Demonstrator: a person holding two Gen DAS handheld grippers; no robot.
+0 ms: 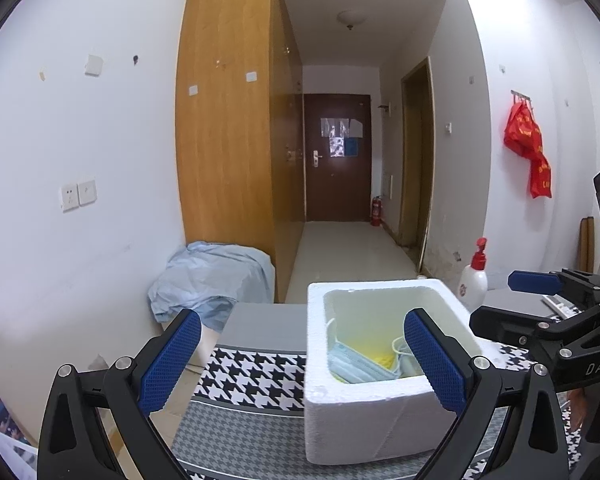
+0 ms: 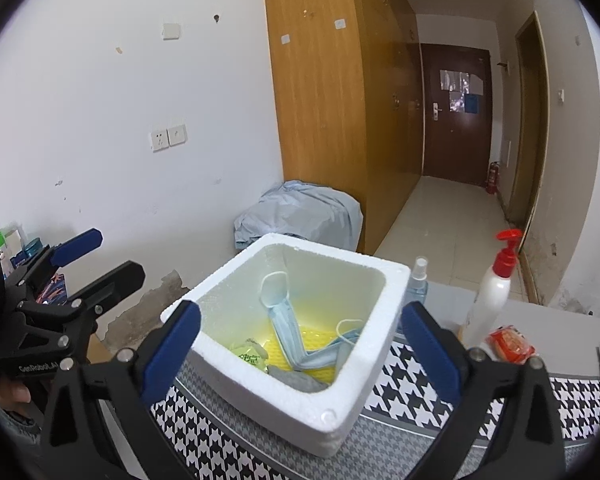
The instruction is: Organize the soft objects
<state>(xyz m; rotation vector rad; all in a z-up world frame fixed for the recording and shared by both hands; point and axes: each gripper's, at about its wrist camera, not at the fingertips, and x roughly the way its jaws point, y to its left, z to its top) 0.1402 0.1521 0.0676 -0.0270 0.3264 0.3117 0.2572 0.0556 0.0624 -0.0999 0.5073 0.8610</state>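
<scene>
Your right claw (image 2: 300, 354) stood wide open with nothing between its pads, poised just above and in front of the near edge of the foam box (image 2: 374, 280). Your left claw (image 1: 302, 358) was open and empty as well, with the same box just ahead of it and a little to its right.

The soft things already lay inside the box, below and slightly ahead of the right claw: a blue mask (image 2: 288, 322) leaned up the far wall, its long axis running away from the claw and somewhat to the left, and a second mask (image 2: 346, 340) was bunched to its right. A green wrapper (image 2: 250, 354) and a grey cloth (image 2: 296, 380) rested on the yellow floor of the box nearest the claw.

The only loose soft-looking item left on the worktop (image 2: 404, 392) seemed to be the red packet (image 2: 510, 342), to the right of your right claw's right finger, beside the lotion bottle (image 2: 490, 304). Judging from this, the right hand was much the nearer one for it; you would need to swing right and clear the bottle. The spray bottle (image 2: 417, 284) stood behind the box.
</scene>
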